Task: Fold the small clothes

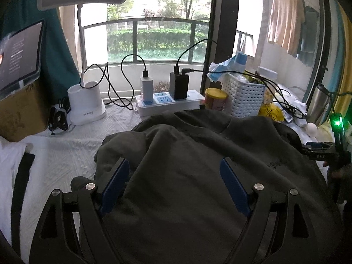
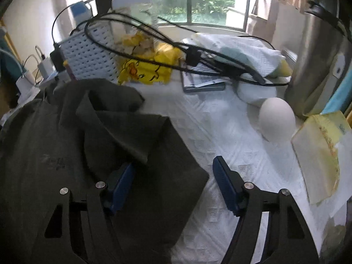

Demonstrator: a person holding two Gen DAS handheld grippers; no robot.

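A dark olive T-shirt (image 1: 198, 154) lies spread on the white cloth-covered table (image 1: 66, 154), neck toward the window. My left gripper (image 1: 176, 167) hovers over its left half, blue fingers (image 1: 116, 182) wide apart with cloth beneath them and nothing pinched. In the right wrist view the shirt (image 2: 121, 132) shows a sleeve folded back over its body. My right gripper (image 2: 173, 169) straddles the shirt's right edge. Its left finger (image 2: 121, 184) is over the fabric and the right one is over bare table, with the pads apart. The right gripper (image 1: 325, 149) also appears at the far right of the left wrist view.
Behind the shirt stand a white desk lamp (image 1: 85, 105), a power strip (image 1: 167, 103) with chargers, and a white basket (image 1: 244, 96). Black cables (image 2: 176, 50) loop over a yellow bag (image 2: 145, 68). A white egg (image 2: 277, 118) and a steel flask (image 2: 314, 55) sit at right.
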